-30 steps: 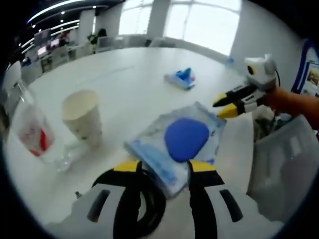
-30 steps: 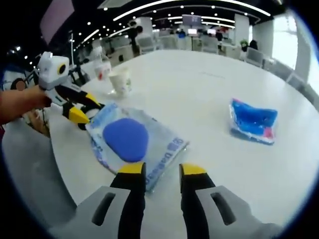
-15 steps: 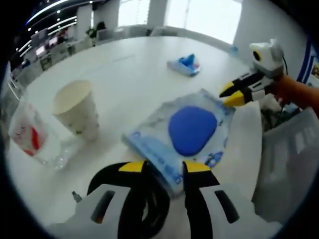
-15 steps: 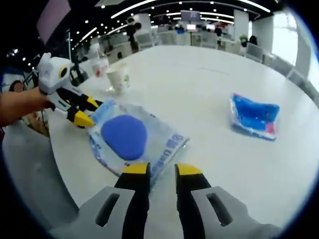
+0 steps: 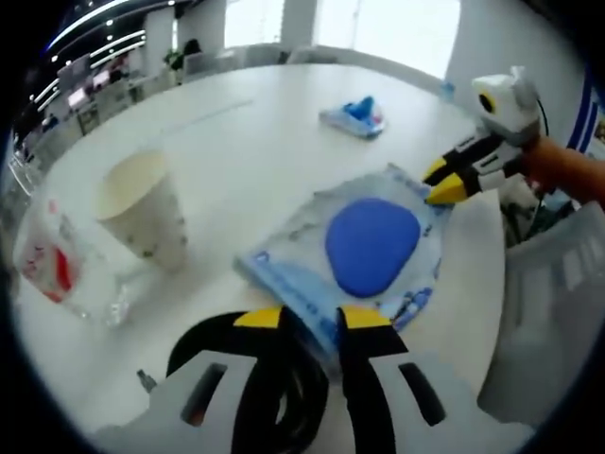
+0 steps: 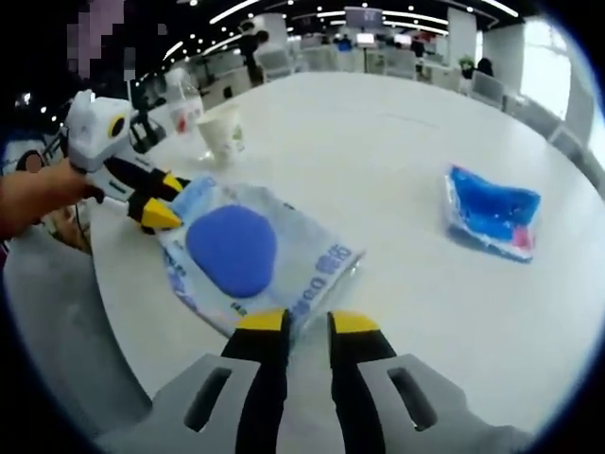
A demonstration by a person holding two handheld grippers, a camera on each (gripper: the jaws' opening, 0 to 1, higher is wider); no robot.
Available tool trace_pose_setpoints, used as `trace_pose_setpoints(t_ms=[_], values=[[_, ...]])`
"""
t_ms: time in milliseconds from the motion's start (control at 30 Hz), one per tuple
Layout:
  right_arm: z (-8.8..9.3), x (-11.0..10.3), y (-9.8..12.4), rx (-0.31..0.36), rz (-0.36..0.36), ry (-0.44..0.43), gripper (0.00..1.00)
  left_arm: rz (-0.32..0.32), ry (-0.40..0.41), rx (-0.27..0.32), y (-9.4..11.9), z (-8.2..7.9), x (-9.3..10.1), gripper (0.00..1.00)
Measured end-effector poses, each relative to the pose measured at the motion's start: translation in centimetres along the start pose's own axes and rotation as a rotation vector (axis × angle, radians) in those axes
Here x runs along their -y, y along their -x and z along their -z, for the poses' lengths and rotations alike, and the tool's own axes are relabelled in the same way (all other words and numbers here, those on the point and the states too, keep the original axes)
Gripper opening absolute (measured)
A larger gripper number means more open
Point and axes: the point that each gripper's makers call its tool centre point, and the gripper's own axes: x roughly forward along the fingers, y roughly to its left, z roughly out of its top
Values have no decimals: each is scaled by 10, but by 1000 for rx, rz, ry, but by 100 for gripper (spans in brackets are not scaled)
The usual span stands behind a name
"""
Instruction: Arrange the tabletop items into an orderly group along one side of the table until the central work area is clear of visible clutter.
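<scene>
A flat clear bag (image 5: 364, 251) with a big blue round thing inside lies on the white surface (image 5: 255, 142), near its edge. Each claw pinches one end of this bag.

In the left gripper view, the left claw (image 5: 310, 320) is at the bottom. Its two yellow tips are close together, and the near corner of the bag sits squeezed between them. The right claw (image 5: 442, 184) comes in from the right side, and its yellow tips are nearly shut on the far corner of the bag. A hand (image 5: 567, 170) holds that claw.

In the right gripper view, the right claw (image 6: 307, 323) is at the bottom, with its tips narrow and the edge of the bag (image 6: 250, 255) between them. The left claw (image 6: 156, 203) comes in from the left and bites the other end of the bag.

A paper cup (image 5: 142, 208) stands upright on the surface to the left of the bag. Beside the cup is a clear plastic thing with red on it (image 5: 52, 270). A small blue packet (image 5: 354, 115) lies far off, well apart from the bag. In the right gripper view this blue packet (image 6: 493, 210) is on the right side of the surface (image 6: 378, 123).
</scene>
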Motion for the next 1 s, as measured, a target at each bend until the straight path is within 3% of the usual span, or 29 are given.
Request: trace_pose_setpoints(t_ms=[633, 1000], values=[[-4, 1, -2, -4, 0, 17, 7, -47, -17, -5, -3, -2, -2, 6], [-14, 4, 5, 29, 9, 19, 3, -42, -6, 13, 1, -10, 1, 1]])
